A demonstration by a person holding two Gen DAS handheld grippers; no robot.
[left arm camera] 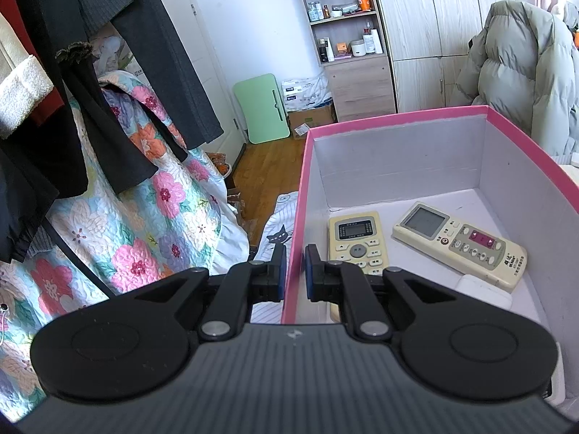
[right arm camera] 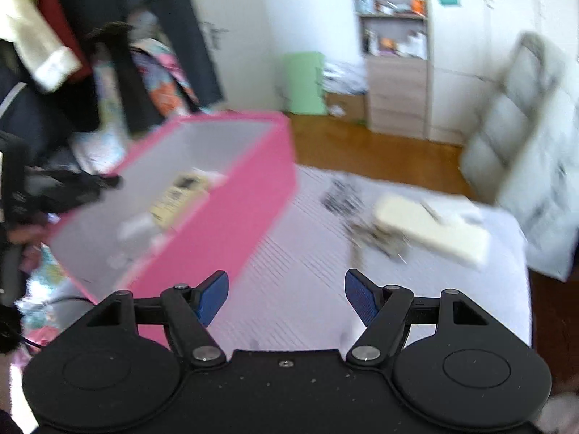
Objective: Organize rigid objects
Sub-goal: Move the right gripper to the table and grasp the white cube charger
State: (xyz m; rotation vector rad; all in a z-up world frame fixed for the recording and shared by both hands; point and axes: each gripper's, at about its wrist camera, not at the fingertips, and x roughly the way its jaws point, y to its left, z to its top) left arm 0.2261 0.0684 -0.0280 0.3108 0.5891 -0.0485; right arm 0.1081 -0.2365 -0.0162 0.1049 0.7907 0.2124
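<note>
A pink box [left arm camera: 405, 117] with white inner walls rests on the bed. My left gripper [left arm camera: 294, 255] is shut on its near left wall, one blue pad on each side. Inside lie a small cream remote [left arm camera: 358, 240] and a larger cream remote [left arm camera: 466, 244], the larger one resting partly on a flat white object [left arm camera: 481, 291]. In the blurred right wrist view the pink box [right arm camera: 224, 217] sits at the left, and my right gripper [right arm camera: 286, 285] hangs open over the striped sheet [right arm camera: 300, 253] with nothing between its fingers. Another cream remote [right arm camera: 430, 231] lies on the sheet ahead to the right.
Small dark blurred items [right arm camera: 376, 235] lie beside the loose remote. Dark clothes [left arm camera: 108, 54] hang over a floral quilt [left arm camera: 144, 217] at the left. A shelf unit [left arm camera: 343, 36], a wardrobe [left arm camera: 434, 36], a grey puffer jacket [left arm camera: 524, 65] and wooden floor [left arm camera: 267, 166] lie beyond.
</note>
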